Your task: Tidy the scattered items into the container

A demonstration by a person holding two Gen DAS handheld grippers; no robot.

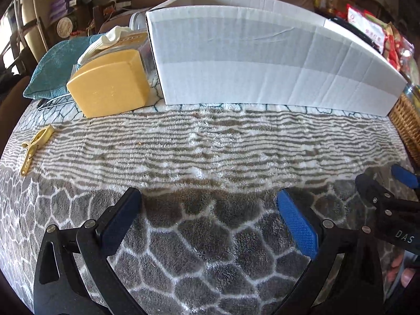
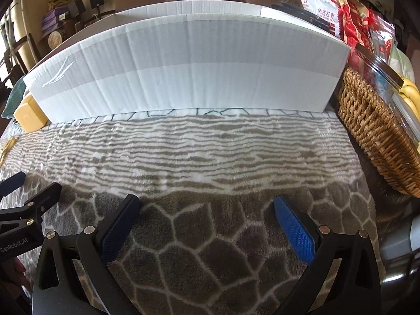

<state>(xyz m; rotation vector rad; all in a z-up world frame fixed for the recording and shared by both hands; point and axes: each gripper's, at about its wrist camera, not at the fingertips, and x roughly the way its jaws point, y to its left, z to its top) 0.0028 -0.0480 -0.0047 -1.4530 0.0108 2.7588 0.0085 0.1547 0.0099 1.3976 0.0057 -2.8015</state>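
A long white cardboard box (image 1: 262,60) stands open-topped at the far side of the patterned cloth; it also fills the right wrist view (image 2: 189,68). A yellow clip (image 1: 35,144) lies on the cloth at far left, apart from both grippers; its tip shows in the right wrist view (image 2: 6,148). My left gripper (image 1: 210,204) is open and empty, low over the cloth. My right gripper (image 2: 207,210) is open and empty beside it; it shows at the right edge of the left wrist view (image 1: 388,183).
A yellow block-shaped case (image 1: 110,84) stands left of the box, with a teal towel (image 1: 55,71) and white cloth behind it. A wicker basket (image 2: 378,136) with bags and bananas stands right of the box. Red snack packets (image 2: 349,15) are behind.
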